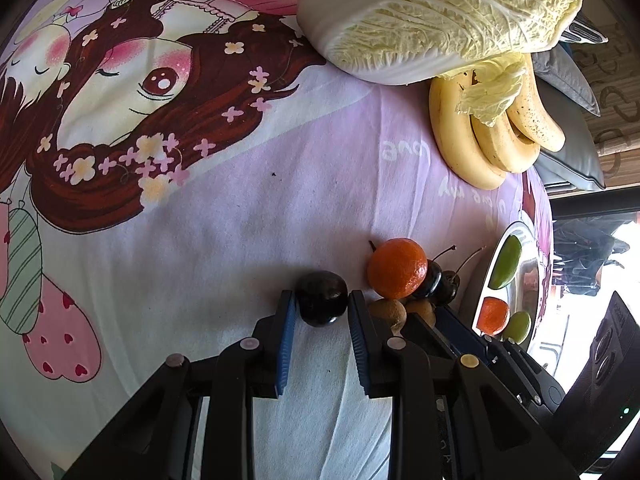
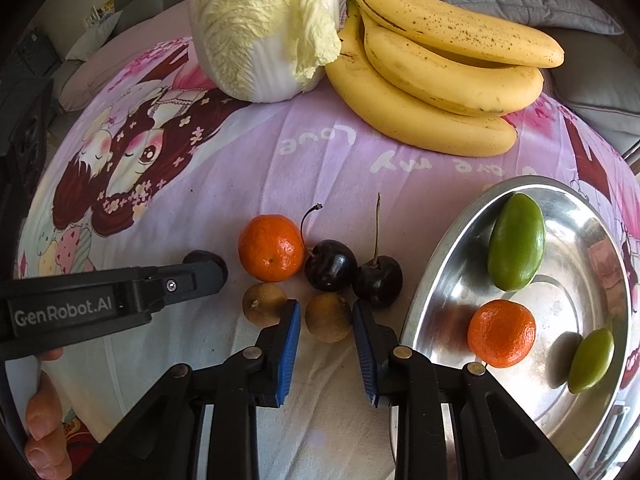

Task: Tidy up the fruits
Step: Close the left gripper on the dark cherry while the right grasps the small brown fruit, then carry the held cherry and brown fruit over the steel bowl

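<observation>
Black hinged arms with ribbed blue pads fill the bottom of both wrist views. On the left gripper (image 1: 322, 306) the jaws stand apart around a smooth, glossy dark cherry (image 1: 322, 298); whether the pads touch it cannot be told. On the right gripper (image 2: 326, 318) the jaws are released, either side of a dull, rough-skinned brown fruit (image 2: 329, 317), with a gap on each side. A second brown fruit (image 2: 264, 304) sits just beside it at 9 o'clock. At 12 o'clock from these lie two shiny cherries (image 2: 330, 265) with thin curved stems, touching each other, and a dimpled round mandarin (image 2: 272, 248) at 11 o'clock.

At 3 o'clock a shiny metal plate (image 2: 432, 264) holds another mandarin (image 2: 501, 333) and two smooth oval green fruits (image 2: 516, 242), well apart. Far off at 12 o'clock, a bunch of speckled yellow bananas (image 2: 440, 76) touches a crinkly pale cabbage (image 2: 260, 28). Everything rests on a soft pink cartoon-print cloth (image 2: 248, 168).
</observation>
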Demonstrator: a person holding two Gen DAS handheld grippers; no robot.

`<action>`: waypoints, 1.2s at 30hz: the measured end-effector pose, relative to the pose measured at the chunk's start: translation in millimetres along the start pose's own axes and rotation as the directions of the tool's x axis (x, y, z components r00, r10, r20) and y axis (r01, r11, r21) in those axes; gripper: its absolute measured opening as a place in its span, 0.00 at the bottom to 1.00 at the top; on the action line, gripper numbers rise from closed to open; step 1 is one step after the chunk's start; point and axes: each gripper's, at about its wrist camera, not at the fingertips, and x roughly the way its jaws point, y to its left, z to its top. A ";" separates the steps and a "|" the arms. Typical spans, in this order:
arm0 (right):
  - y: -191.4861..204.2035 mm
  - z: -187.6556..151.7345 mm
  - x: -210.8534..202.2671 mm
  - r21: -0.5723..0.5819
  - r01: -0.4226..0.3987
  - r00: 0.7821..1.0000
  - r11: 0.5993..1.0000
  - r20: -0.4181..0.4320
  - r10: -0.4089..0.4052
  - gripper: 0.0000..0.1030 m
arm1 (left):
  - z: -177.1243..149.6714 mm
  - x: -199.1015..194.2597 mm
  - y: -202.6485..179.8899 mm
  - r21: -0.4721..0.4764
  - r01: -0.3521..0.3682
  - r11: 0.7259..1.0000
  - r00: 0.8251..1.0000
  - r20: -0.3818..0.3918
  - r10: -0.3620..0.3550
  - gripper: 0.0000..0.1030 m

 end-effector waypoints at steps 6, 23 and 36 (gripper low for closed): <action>3.9 0.2 6.9 -0.006 0.004 1.000 1.000 -0.014 -0.004 0.27 | -0.3 -0.3 -0.3 -0.001 -0.002 1.000 1.000 0.001 0.002 0.27; -18.6 -3.7 -40.4 0.050 -0.077 0.992 0.996 0.103 0.072 0.26 | -3.3 -39.6 -8.9 0.035 -0.008 0.999 0.995 0.103 0.004 0.25; -60.5 -5.6 -49.8 0.155 -0.058 0.992 0.986 0.122 0.040 0.26 | -15.4 -50.3 -64.9 0.186 0.011 0.982 0.994 0.105 -0.031 0.25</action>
